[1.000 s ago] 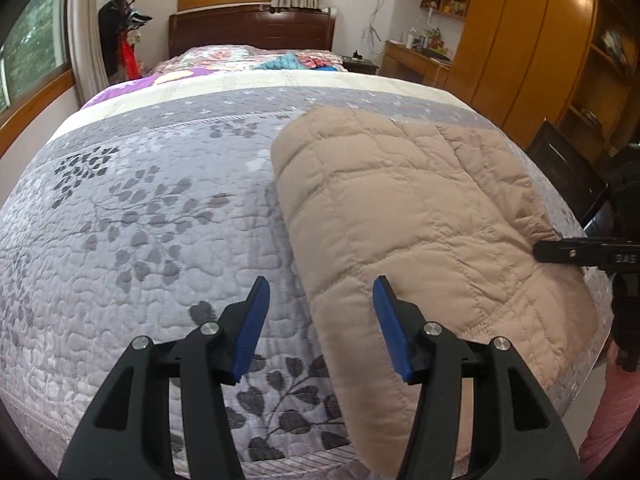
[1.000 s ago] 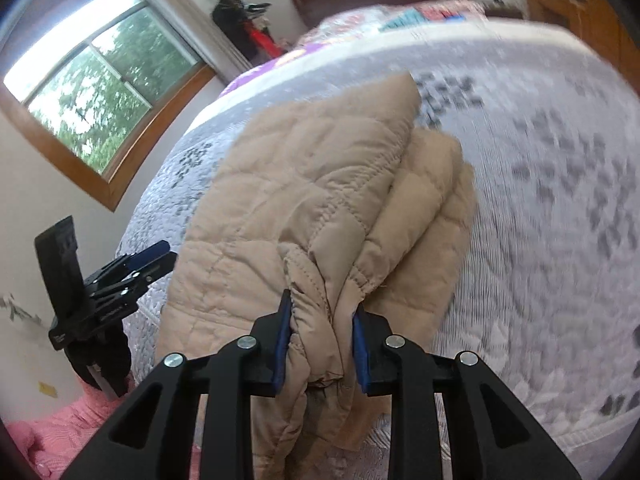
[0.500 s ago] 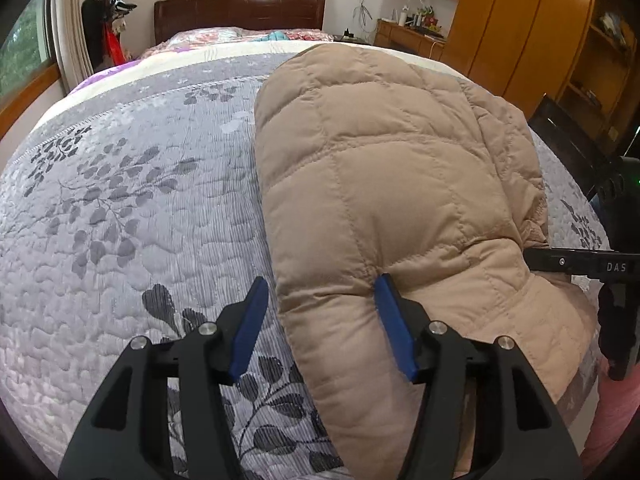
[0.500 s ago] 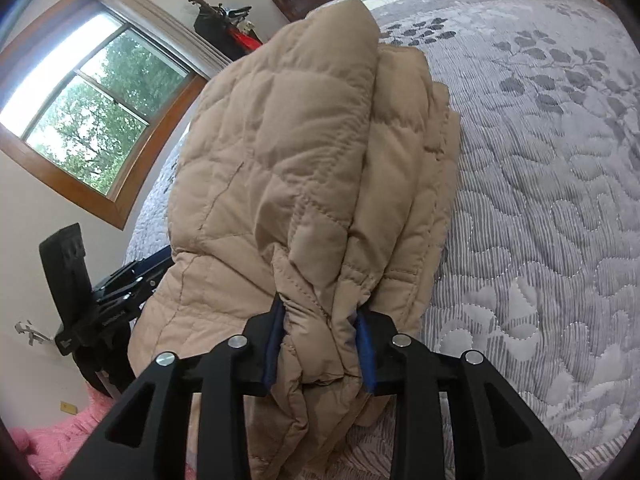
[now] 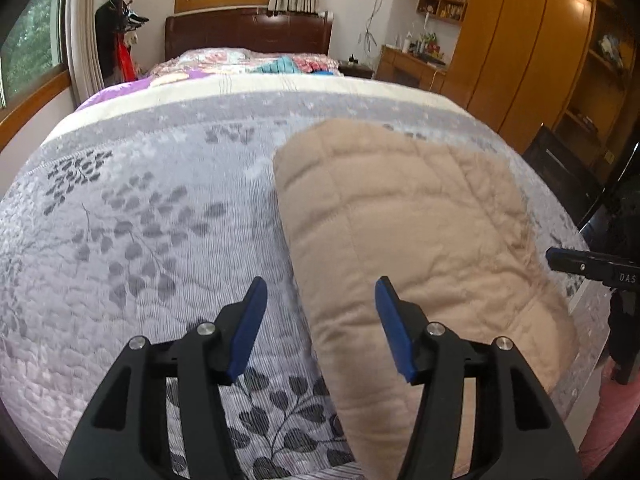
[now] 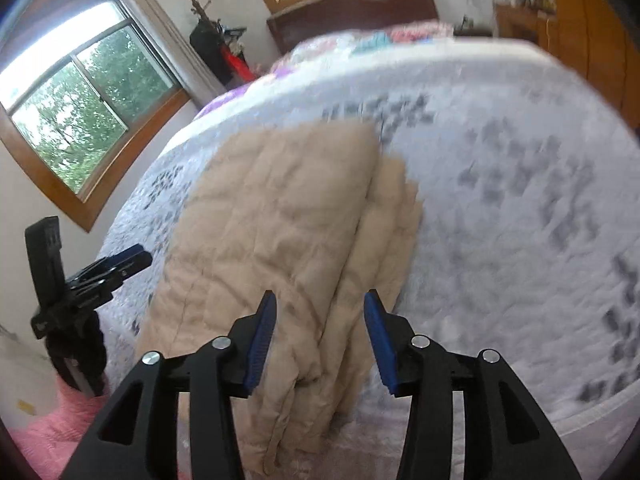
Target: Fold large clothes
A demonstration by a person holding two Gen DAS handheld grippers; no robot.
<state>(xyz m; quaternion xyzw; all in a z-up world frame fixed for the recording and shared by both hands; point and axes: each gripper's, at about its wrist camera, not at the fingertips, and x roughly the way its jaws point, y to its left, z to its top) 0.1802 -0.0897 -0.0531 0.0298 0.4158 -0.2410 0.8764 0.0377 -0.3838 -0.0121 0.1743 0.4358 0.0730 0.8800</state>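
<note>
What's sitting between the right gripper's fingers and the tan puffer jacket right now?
Nothing. In the right wrist view the right gripper is open just above the tan quilted jacket, whose bunched edge shows through the gap between its fingers.

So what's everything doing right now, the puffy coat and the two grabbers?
Tan puffy coat: folded, lying on the bedspread, not gripped.
Left gripper: open, holding nothing.
Right gripper: open, holding nothing, above the coat's near edge.

Puffy tan quilted coat (image 5: 404,240) in matt cloth, grey leaf-print bedspread (image 5: 140,220) – stitched, softly textured fabric, glossy dark wood headboard (image 5: 248,32), smooth orange-brown wood wardrobe (image 5: 520,40), matt black plastic left gripper (image 5: 318,328) – blue pads
</note>
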